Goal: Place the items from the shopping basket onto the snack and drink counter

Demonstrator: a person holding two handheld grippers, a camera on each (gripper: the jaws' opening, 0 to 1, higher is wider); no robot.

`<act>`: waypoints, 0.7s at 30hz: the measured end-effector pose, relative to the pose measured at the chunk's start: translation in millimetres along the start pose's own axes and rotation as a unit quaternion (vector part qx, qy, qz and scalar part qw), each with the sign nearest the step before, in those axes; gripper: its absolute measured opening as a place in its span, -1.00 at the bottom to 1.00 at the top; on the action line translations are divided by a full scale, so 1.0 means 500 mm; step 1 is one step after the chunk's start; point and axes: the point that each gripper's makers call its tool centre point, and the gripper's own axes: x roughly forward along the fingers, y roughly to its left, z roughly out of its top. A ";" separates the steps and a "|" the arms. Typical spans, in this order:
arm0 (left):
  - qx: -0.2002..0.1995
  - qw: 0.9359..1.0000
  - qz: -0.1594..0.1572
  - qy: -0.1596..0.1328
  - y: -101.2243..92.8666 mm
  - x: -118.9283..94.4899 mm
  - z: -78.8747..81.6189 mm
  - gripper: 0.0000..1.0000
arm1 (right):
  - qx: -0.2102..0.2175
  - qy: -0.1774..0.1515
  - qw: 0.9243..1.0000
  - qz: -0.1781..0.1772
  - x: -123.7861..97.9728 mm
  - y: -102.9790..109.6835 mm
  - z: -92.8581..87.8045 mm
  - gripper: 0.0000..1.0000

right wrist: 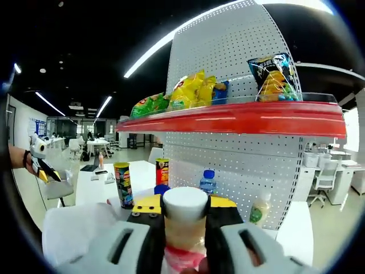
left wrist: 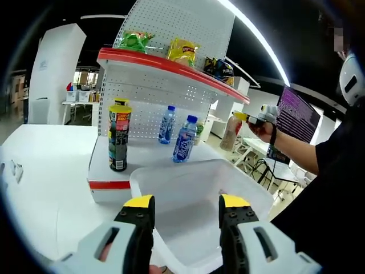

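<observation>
I'm holding the right gripper (right wrist: pixel 183 224) up toward the counter w/ jaws clamped on a beige, white-capped plastic bottle (right wrist: pixel 185 220), prob. heading for the lower white shelf (left wrist: pixel 145 154) beside the blue-capped clear water bottles (left wrist: pixel 185 138). I'm keeping the left gripper (left wrist: pixel 186 214) spread apart, empty, hovering over the white plastic shopping basket (left wrist: pixel 171 185), prob. for the next grab. Labels on the tall yellow-lidded snack can (left wrist: pixel 119 137) aren't readable.

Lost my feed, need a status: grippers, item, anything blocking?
Left gripper open above white basket. Right gripper shut on white-capped bottle, held before the counter shelf. Nothing blocking.
</observation>
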 end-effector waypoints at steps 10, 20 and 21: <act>-0.001 1.000 0.008 0.004 -0.002 -0.006 -0.002 -0.11 | 0.014 0.013 1.000 -0.022 0.035 -0.104 -0.057 -0.57; -0.001 1.000 0.017 0.008 -0.005 -0.006 -0.002 -0.11 | 0.032 0.038 0.998 -0.045 0.057 -0.152 -0.128 -0.57; -0.001 1.000 0.018 0.008 -0.005 -0.007 -0.002 -0.11 | 0.032 0.043 0.997 -0.047 0.058 -0.154 -0.135 -0.57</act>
